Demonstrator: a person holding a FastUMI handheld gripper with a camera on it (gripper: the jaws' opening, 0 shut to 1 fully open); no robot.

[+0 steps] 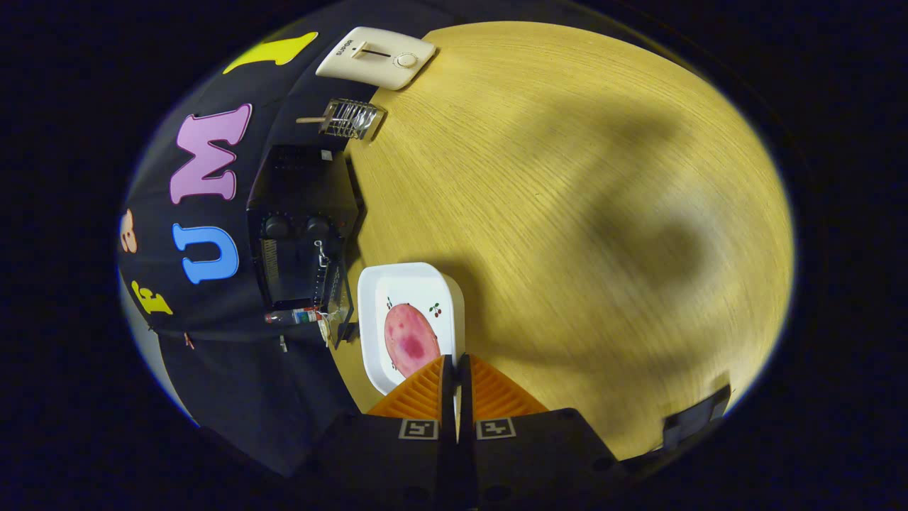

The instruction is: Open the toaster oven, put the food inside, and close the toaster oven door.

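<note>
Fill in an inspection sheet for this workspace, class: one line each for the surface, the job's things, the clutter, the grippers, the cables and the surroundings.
Surface: wooden table, bare over most of its top, with broad shadows across it.
Job's things: black toaster oven at the table's edge by the booth wall; whether its door is open or shut is hard to tell. Pink food lies on a white plate just ahead of the fingers, beside the oven.
Clutter: cream toaster and a small wire rack beyond the oven.
Grippers: hand-held gripper, fingers closed together with nothing between them, tips over the plate's near rim.
Cables: nothing seen.
Surroundings: black cloth booth wall.
</note>
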